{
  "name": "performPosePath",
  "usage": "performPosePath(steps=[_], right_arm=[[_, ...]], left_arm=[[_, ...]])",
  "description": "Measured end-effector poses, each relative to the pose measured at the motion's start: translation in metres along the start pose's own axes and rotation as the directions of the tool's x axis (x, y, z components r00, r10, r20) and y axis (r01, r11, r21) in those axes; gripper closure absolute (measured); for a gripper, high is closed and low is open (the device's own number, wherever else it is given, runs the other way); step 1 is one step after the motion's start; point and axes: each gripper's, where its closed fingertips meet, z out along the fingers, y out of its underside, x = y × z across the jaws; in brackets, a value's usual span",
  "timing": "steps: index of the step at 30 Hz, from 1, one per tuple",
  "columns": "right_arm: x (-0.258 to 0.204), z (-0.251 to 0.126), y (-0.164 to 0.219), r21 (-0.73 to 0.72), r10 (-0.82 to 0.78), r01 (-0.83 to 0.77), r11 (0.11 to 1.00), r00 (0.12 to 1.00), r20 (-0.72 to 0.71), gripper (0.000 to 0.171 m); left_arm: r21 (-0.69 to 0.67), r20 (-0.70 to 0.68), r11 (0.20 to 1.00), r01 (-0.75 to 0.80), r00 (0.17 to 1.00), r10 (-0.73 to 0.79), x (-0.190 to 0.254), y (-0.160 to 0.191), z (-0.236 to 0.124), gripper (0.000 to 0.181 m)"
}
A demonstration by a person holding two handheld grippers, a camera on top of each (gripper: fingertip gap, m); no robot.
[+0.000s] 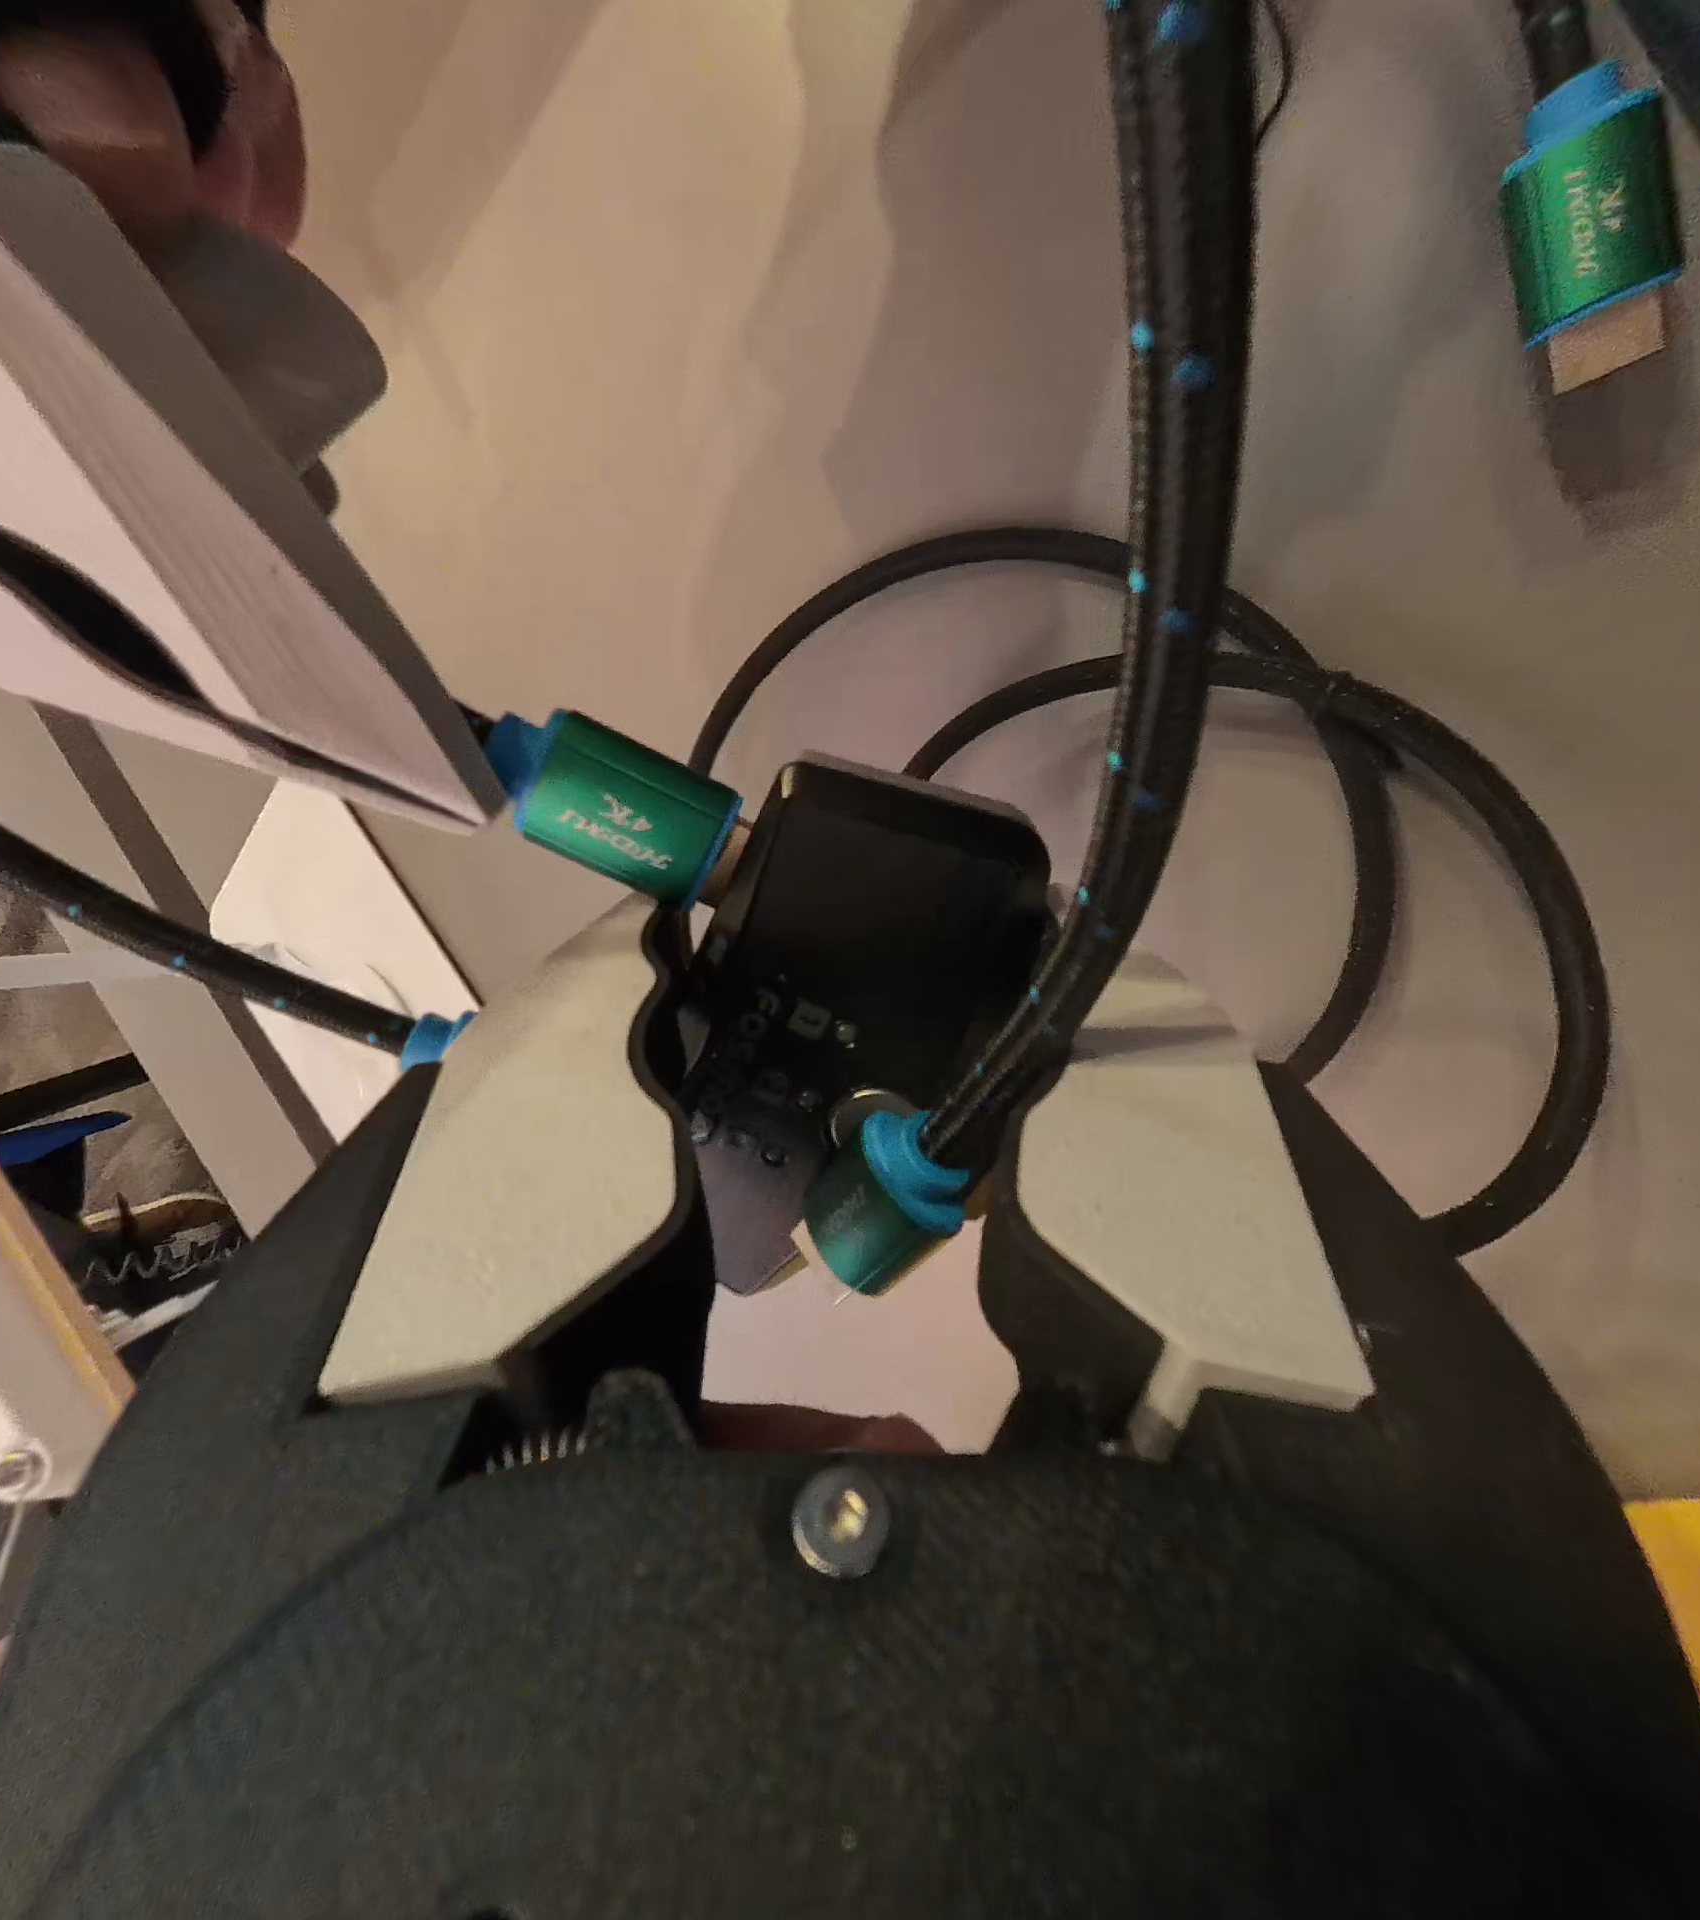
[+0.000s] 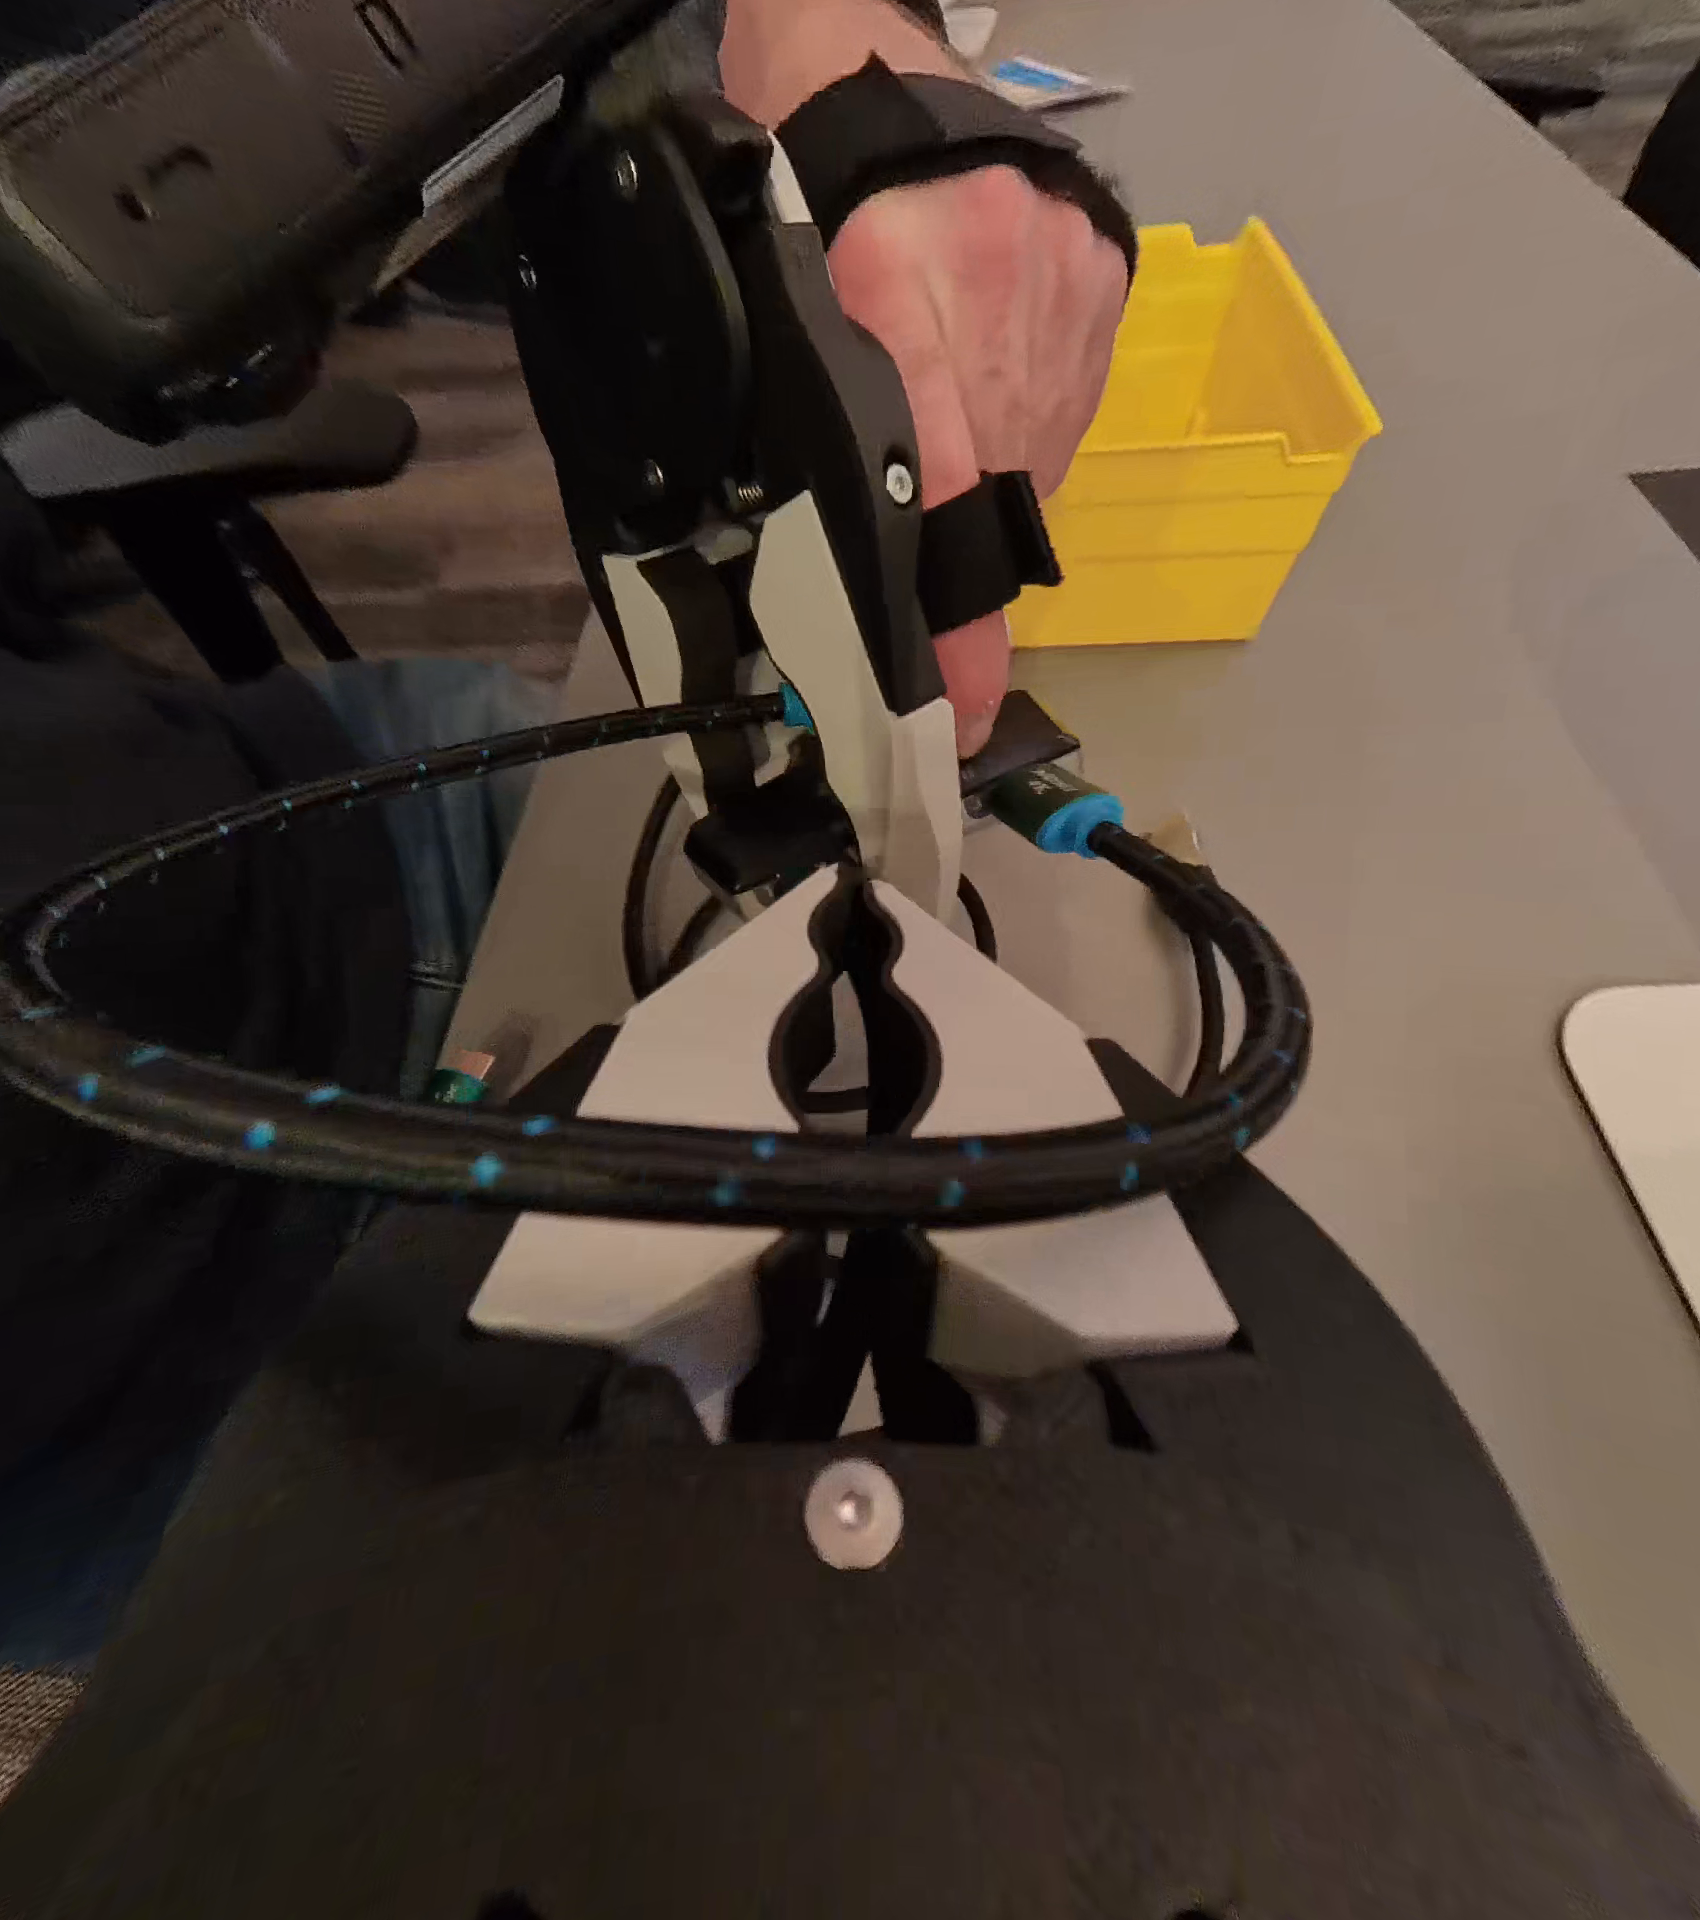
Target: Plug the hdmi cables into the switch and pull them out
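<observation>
Left gripper [image 1: 867, 966] clenched on the switch [image 1: 877, 883], which sits dead centre in the left wrist view, over the surface [image 2: 1448, 727]. Right gripper [image 2: 856, 894] has its fingers drawn together, tip at the blue collar of the plug [image 1: 628, 810] at the switch's ten o'clock corner. Whether it pinches the cord behind the collar, I cannot tell.

Step in hand, as I judge it: working that plug at its port, in or out.
- Move dead along the plug's own axis; any tilt would bind the flat metal tongue.
- Left grip must brace against the force, or the light switch will skid between the pads.
- The braided cable [image 2: 513, 1153] loops over the right gripper, so watch for snagging.

Materials:
- Switch is a smooth black slab with rounded corners.
- Plugs have green metallic shells and soft blue collars.
- Second plug [image 1: 872, 1216] lies at five o'clock of the switch; spare plug [image 1: 1589, 229] lies free at one o'clock.
- Thin cord [image 1: 1552, 987] is coiled and matte.
- Yellow bin [image 2: 1241, 416] is hard plastic and stands well apart.
</observation>
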Motion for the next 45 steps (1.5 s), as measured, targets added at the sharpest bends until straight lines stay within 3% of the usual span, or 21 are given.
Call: performPosePath(steps=[2,4,7,11,19,26,30,37,42,45], right_arm=[[-0.001,-0.001,-0.003,0.035,-0.018,0.018,0.999,1.0,-0.006,0.171],[-0.005,0.001,0.01,-0.034,-0.01,0.011,0.999,0.999,0.032,0.138],[-0.011,0.007,0.019,-0.086,-0.051,0.056,0.995,0.997,0.062,0.124],[-0.015,0.014,0.023,-0.127,-0.086,0.096,0.987,0.993,0.087,0.155],[-0.011,0.012,0.025,-0.055,-0.007,0.01,0.998,0.998,0.069,0.157],[0.002,0.008,0.032,-0.012,0.067,-0.067,0.998,0.998,-0.02,0.157],[0.007,0.006,0.034,-0.008,0.07,-0.071,0.997,0.994,-0.078,0.158],[0.01,0.007,0.033,-0.034,0.039,-0.045,0.998,0.988,-0.146,0.158],[0.011,0.011,0.027,-0.04,0.026,-0.034,0.999,0.981,-0.191,0.157],[0.009,0.013,0.022,-0.021,0.027,-0.032,0.999,0.979,-0.201,0.158]], left_arm=[[0.0,-0.008,1.0,0.007,1.0,-0.007,0.005,0.002,0.002,0.121],[-0.004,-0.004,1.0,0.01,1.0,-0.01,0.006,0.004,0.001,0.121],[-0.005,-0.008,1.0,-0.013,1.0,0.013,0.006,0.001,-0.002,0.121],[-0.018,-0.031,0.998,-0.054,0.998,0.053,0.008,-0.005,-0.003,0.121],[-0.004,0.015,1.0,0.006,1.0,-0.006,0.0,-0.002,0.0,0.116],[-0.003,0.143,0.98,0.198,0.97,-0.196,-0.019,0.017,-0.02,0.092],[0.016,0.205,0.933,0.359,0.912,-0.354,-0.022,0.035,-0.042,0.085],[0.27,0.245,0.772,0.576,0.734,-0.634,-0.063,0.035,-0.094,0.091],[0.094,0.189,0.82,0.564,0.799,-0.571,-0.053,0.02,-0.048,0.053],[0.009,0.162,0.823,0.568,0.812,-0.561,-0.047,0.023,-0.019,0.041]])
